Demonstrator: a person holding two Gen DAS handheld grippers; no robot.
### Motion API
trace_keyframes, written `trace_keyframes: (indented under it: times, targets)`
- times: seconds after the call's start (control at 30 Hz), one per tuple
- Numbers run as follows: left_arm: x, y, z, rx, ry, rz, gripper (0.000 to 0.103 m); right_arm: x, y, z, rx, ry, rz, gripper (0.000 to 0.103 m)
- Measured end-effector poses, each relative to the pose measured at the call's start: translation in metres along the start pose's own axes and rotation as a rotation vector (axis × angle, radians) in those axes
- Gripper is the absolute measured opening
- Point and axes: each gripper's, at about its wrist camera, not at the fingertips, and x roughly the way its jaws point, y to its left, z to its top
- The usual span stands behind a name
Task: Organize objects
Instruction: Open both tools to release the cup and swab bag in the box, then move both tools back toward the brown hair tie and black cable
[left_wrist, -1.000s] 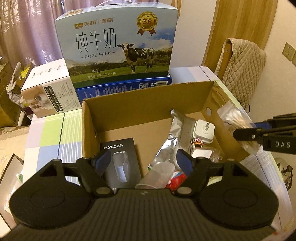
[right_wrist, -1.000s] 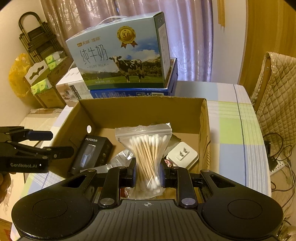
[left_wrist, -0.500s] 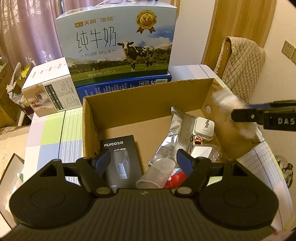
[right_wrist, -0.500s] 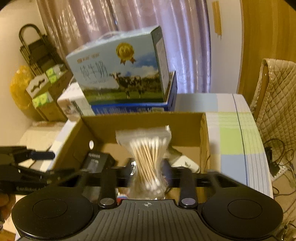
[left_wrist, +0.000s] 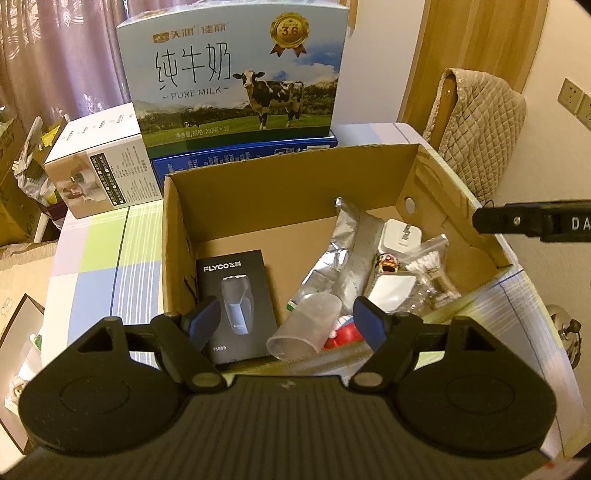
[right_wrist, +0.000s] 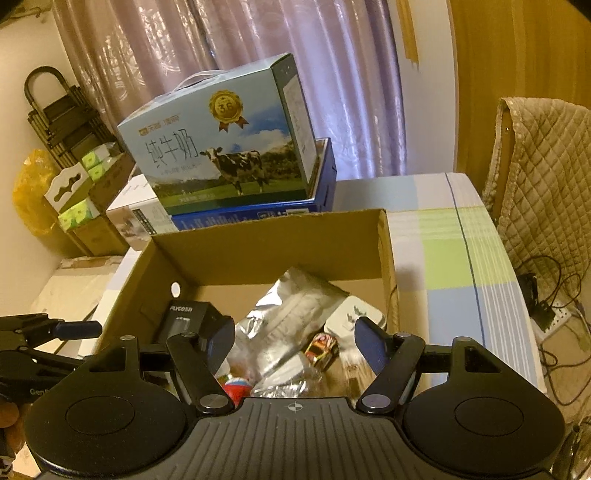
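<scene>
Cardboard box (left_wrist: 280, 206) open-topped, centre of the left wrist view, standing on a checked tablecloth (left_wrist: 99, 254). Upper left of frame: a white carton (left_wrist: 99, 173) beside a blue flat box (left_wrist: 236, 155), with a milk carton (left_wrist: 236, 70) printed with a cow stacked on top of the blue one.

Box contents, left to right in the left wrist view:
- black FLYCO shaver box (left_wrist: 238, 295) lying flat by the left wall
- clear plastic cup (left_wrist: 306, 326) on its side at the near edge, a red-and-white item (left_wrist: 341, 332) just beside it, partly hidden
- crumpled silver foil pouch (left_wrist: 345, 258) in the middle
- white plug adapter (left_wrist: 400, 234) toward the far right, a small toy car (left_wrist: 386, 264) just below it
- white flat piece (left_wrist: 391, 291) nearer the camera
- bag of cotton swabs (left_wrist: 430, 267) lying against the right wall, inside the box

Left gripper (left_wrist: 291, 321) at lower centre, fingers spread wide, empty, over the near edge of the box.

Right gripper (right_wrist: 295, 341) in the right wrist view: fingers likewise wide apart, gripping nothing, above the right side of the box; swab bag is not clear in this view.

Right of frame: quilted chair cover (left_wrist: 480, 122).
</scene>
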Motion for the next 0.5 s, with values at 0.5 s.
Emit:
trace_keyframes:
  times: [0.5]
  targets:
    - [-0.066,-0.02,-0.061,-0.056,-0.038,0.001,0.083,-0.065,0.015,-0.082,0.008,0.027,0.009,0.069]
